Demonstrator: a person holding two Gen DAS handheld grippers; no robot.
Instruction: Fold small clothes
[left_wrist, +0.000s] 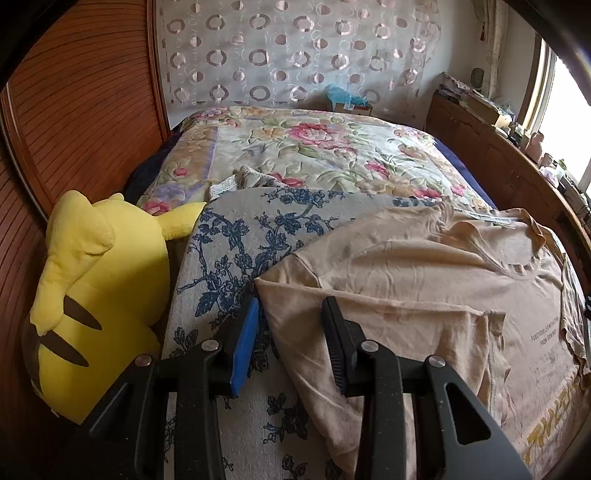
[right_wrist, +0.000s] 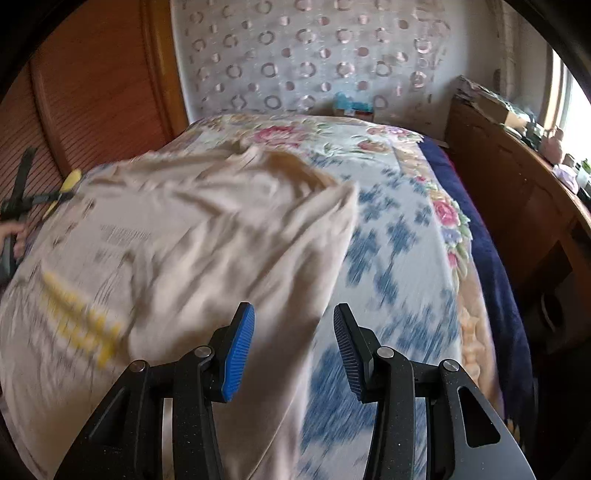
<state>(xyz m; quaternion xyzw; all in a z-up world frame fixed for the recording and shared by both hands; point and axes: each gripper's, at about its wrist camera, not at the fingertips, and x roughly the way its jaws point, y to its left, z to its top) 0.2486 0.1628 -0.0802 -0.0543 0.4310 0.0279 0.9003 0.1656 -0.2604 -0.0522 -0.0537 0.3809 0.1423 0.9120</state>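
A beige T-shirt (left_wrist: 424, 280) with yellow print lies spread on a grey cloth with blue flowers (left_wrist: 236, 236) on the bed. Its left sleeve and side are folded over the body. My left gripper (left_wrist: 291, 314) is open and empty, its jaws either side of the shirt's left edge. In the right wrist view the shirt (right_wrist: 192, 236) is blurred by motion. My right gripper (right_wrist: 293, 321) is open and empty, just above the shirt's right edge. The left gripper (right_wrist: 22, 201) shows at the far left of that view.
A yellow plush toy (left_wrist: 96, 302) lies at the bed's left side, against a wooden wardrobe (left_wrist: 81, 110). A floral blanket (left_wrist: 314, 147) covers the far half of the bed. A wooden cabinet (right_wrist: 517, 192) with clutter runs along the right under a window.
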